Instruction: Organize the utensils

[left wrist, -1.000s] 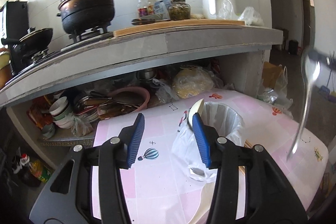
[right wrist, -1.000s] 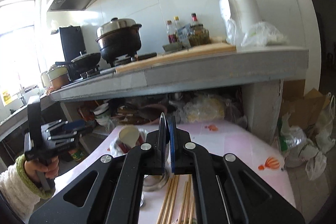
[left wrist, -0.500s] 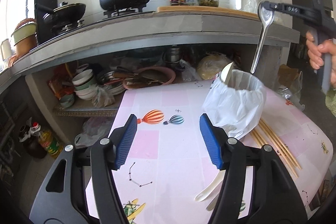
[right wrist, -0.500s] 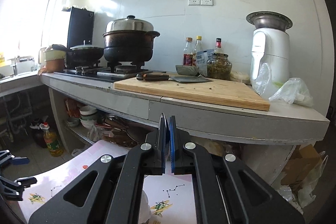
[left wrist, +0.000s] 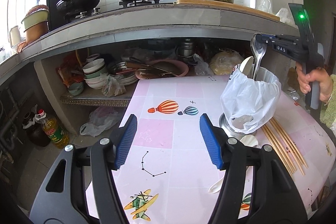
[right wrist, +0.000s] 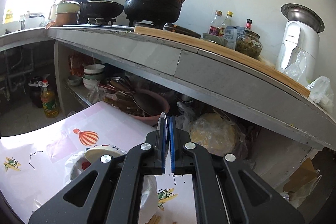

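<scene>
Beside one bag-lined holder with two spoons lie chopsticks.

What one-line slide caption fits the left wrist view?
Right claw lowers a metal spoon into the bag-lined holder; open left claw waits over the table.

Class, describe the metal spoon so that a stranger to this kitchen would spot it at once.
Find the pink table and its bag-lined holder. The metal spoon stands handle-down in it, bowl pinched by the right gripper. It is shiny steel; the white spoon beside it is not.
</scene>
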{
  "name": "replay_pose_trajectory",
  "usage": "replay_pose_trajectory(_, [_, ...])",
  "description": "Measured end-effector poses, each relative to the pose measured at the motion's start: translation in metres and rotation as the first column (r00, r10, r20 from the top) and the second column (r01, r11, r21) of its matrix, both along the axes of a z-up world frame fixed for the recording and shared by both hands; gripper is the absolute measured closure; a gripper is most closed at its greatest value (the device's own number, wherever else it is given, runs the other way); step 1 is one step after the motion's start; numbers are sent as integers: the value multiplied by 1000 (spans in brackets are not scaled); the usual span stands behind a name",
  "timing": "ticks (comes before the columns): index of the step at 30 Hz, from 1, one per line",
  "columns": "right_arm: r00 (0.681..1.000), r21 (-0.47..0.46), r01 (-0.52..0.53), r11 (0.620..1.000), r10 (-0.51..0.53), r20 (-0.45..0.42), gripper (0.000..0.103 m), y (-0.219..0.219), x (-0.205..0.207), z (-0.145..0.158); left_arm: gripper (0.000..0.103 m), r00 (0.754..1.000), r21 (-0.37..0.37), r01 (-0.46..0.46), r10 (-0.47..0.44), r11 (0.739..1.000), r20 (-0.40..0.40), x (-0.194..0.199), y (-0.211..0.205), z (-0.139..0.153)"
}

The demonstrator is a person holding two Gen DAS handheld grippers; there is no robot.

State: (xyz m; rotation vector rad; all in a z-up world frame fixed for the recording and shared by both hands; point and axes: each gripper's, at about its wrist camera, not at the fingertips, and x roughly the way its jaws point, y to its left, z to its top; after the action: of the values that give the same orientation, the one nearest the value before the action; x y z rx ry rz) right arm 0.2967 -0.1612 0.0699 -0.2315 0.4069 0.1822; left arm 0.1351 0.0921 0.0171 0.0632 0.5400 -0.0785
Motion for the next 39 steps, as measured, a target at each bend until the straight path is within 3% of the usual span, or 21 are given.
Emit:
replay_pose_trajectory(17, [979, 37, -79, 996, 85, -185, 99, 1, 1, -35, 44, 1000, -6, 23, -23, 1000, -8, -1, -6, -4])
replay_pose_trajectory(19, [975, 58, -73, 996, 83, -206, 96, -3, 2, -34, 43, 1000, -4, 24, -24, 1000, -7, -2, -7, -4])
replay_pose_trajectory(25, [971, 167, -59, 984, 95, -219, 83, -25, 0, -24, 42, 1000, -6, 30, -30, 1000, -4, -5, -8, -3])
replay_pose_trajectory(32, [980, 311, -30, 950, 89, -178, 82, -57, -20, -3, 41, 999, -13, 44, -45, 999, -7, -4, -12, -3])
replay_pose_trajectory(39, [990, 447, 15, 894, 49, -130, 82, -91, -68, 7, 41, 997, -19, 68, -69, 997, -23, -2, -19, -8])
